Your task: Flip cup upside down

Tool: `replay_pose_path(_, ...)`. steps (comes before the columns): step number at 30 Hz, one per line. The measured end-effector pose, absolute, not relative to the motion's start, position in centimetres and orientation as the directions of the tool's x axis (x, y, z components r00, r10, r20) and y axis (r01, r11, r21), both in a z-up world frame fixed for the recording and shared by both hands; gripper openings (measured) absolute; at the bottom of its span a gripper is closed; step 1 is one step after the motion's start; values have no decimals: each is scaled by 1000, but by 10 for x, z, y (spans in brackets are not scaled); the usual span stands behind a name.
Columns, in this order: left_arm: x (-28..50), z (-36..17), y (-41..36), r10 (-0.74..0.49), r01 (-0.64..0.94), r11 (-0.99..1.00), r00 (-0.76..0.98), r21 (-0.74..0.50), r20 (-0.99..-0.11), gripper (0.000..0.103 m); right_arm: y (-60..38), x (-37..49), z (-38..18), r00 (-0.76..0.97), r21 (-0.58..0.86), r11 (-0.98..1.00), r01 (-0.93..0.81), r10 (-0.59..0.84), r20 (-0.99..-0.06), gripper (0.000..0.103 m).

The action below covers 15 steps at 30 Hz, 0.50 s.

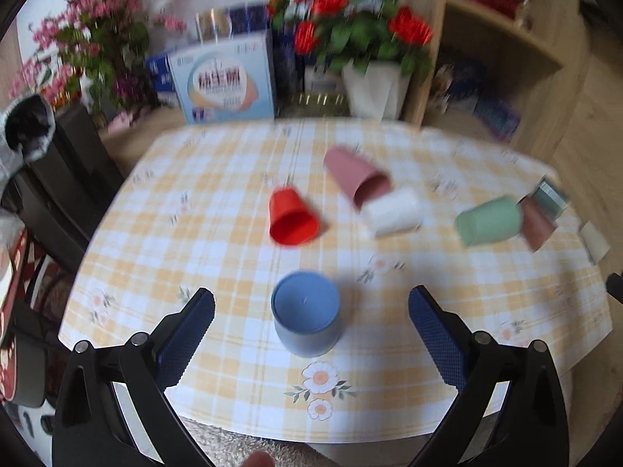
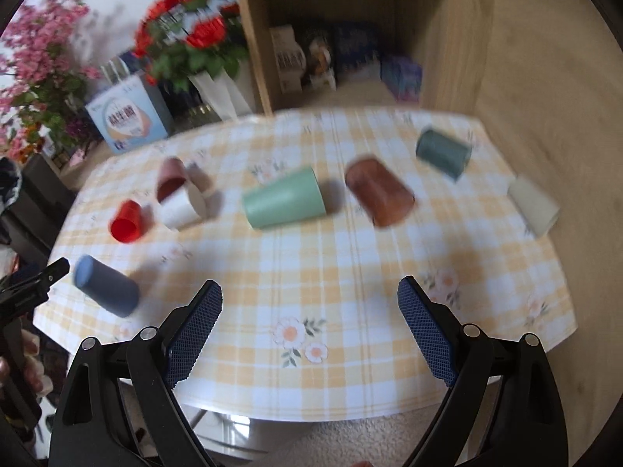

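Note:
Several cups are on a yellow checked tablecloth. A blue cup stands upside down near the front edge, between and just beyond the fingers of my open, empty left gripper; it also shows in the right wrist view. A red cup, a pink cup, a white cup and a light green cup lie on their sides. My right gripper is open and empty above the front edge, nearest the light green cup and a brown cup.
A dark green cup and a cream cup lie at the table's right. Flower pots and a blue box stand behind the table, beside a wooden shelf. A black chair stands at the left.

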State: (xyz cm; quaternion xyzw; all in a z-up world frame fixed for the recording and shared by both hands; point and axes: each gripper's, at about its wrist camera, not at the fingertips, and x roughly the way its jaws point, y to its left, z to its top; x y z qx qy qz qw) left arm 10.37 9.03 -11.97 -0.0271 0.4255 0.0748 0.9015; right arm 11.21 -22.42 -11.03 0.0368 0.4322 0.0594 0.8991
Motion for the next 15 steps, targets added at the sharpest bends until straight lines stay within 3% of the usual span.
replay_pose_path(8,54,-29,77,100,-132,991,787,-8,-608,97,-211,79,-42,738,103,988,-115,154,-657,89)
replay_pose_path(15,14,9,60,92,-107,994,856,1,-509,97,-200,45,-8,792,49,991,-124,128,-596,89)
